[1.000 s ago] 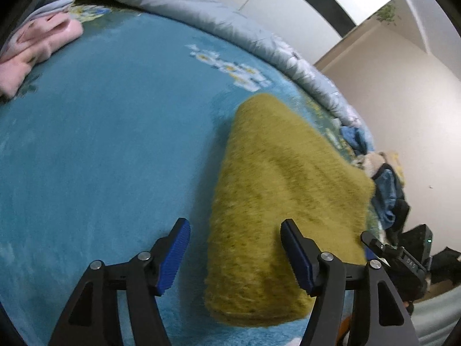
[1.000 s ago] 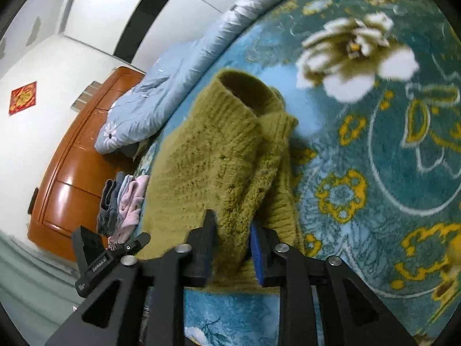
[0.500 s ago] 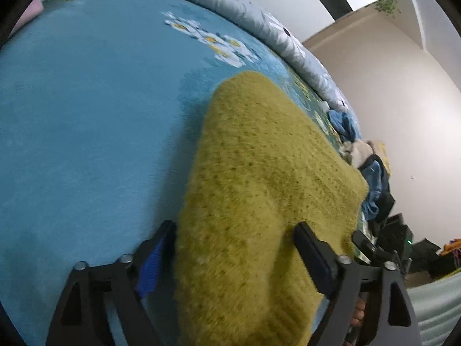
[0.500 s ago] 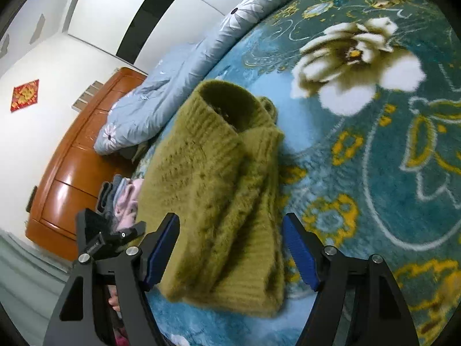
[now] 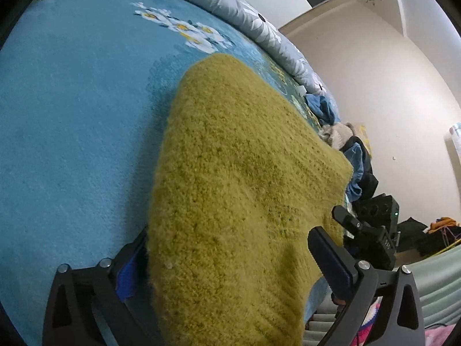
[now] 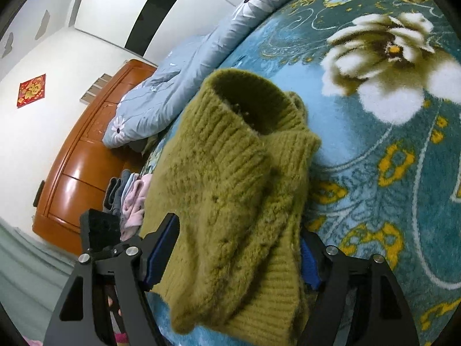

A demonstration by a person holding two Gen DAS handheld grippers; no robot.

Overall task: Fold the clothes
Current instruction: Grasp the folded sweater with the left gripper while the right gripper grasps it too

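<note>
A folded olive-green sweater lies on a blue flowered blanket spread over the bed. Its ribbed collar faces away from the right camera, and a sleeve is folded across the body.

The left hand-held gripper has its jaws opening wide on either side of the sweater's near edge. The knit bulges up between them and covers most of the left pad, while the right pad stands clear of the fabric.

The right hand-held gripper also stands apart, with the sweater's lower hem between its blue pads. Both pads are close to the knit, but neither is pressing on it.

A rumpled grey quilt lies along the far edge of the bed. Other clothes are piled near the wooden headboard.
</note>
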